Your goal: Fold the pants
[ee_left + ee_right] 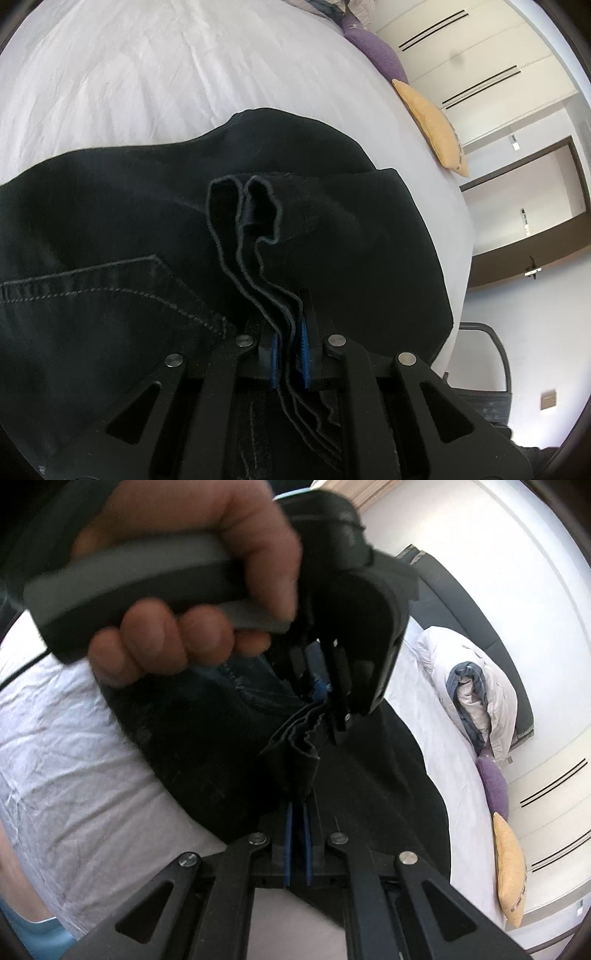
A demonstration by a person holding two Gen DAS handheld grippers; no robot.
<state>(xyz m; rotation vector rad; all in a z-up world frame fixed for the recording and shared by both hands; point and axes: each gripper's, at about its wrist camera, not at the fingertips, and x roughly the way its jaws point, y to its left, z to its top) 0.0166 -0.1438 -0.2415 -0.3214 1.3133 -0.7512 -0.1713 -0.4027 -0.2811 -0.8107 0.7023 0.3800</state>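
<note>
White bedsheet (147, 74) is filling the upper half of my left wrist view, wrinkled and bare up to the far edge, where a purple cushion (376, 51) and a yellow cushion (436, 125) are lying along the bed's right side in front of pale wardrobe doors (480, 66). I am seeing the black pants (110, 229) spread over the near part of the bed, a stitched pocket (92, 284) facing up at the left. My left tongs (290, 325) are pressing together on several stacked hem layers of the pants, which are running up between the blue pads and fanning out above them. Open sheet is lying beyond the pants toward the far edge.

Moving to the right wrist view, I am looking at the same sheet (74, 757) on the left and the bed's right edge curving past folded bedding (476, 698), the purple cushion (493, 786) and the yellow cushion (511, 871). My right tongs (298, 812) are pinching a folded corner of the pants (369, 794), the pads nearly touching. Just above, a hand (192, 590) is gripping the left tongs' (325, 698) grey handle, and those tongs are clamping the pleated hem close by.
</note>
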